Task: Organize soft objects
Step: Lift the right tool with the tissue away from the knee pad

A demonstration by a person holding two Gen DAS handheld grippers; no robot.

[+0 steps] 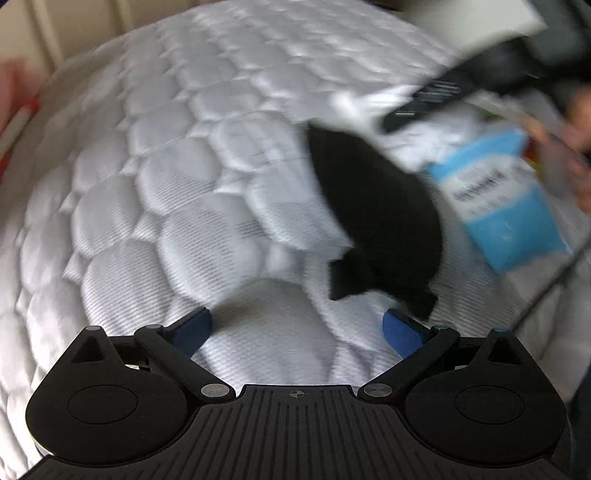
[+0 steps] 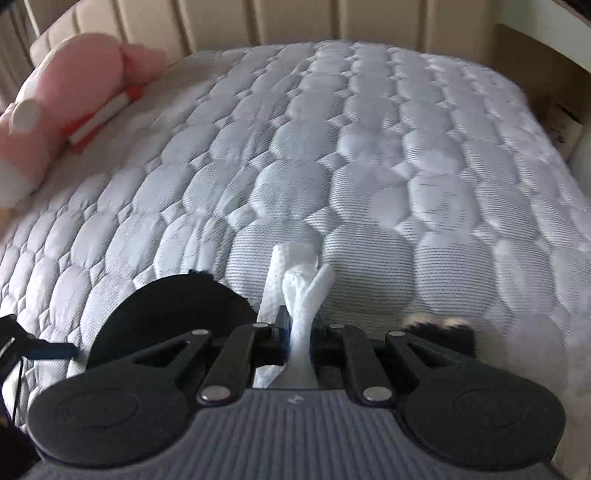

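Note:
A black soft cloth (image 1: 376, 221) lies on the quilted white mattress (image 1: 166, 184), just ahead and right of my left gripper (image 1: 299, 328), which stands open with nothing between its blue fingertips (image 1: 195, 328). The same black cloth (image 2: 166, 317) shows low left in the right wrist view. My right gripper (image 2: 295, 332) is shut on a bunched white cloth (image 2: 299, 291) that sticks out forward over the mattress (image 2: 369, 166). A hand (image 1: 569, 122) holds the right gripper's black body (image 1: 424, 99) at the upper right, over white fabric (image 1: 424, 144).
A pink plush toy (image 2: 66, 92) with a red-and-white band lies at the far left by the beige padded headboard (image 2: 295, 22). A blurred blue-and-white packet (image 1: 509, 199) sits right of the black cloth. A dark furry object (image 2: 439, 332) is beside the right gripper.

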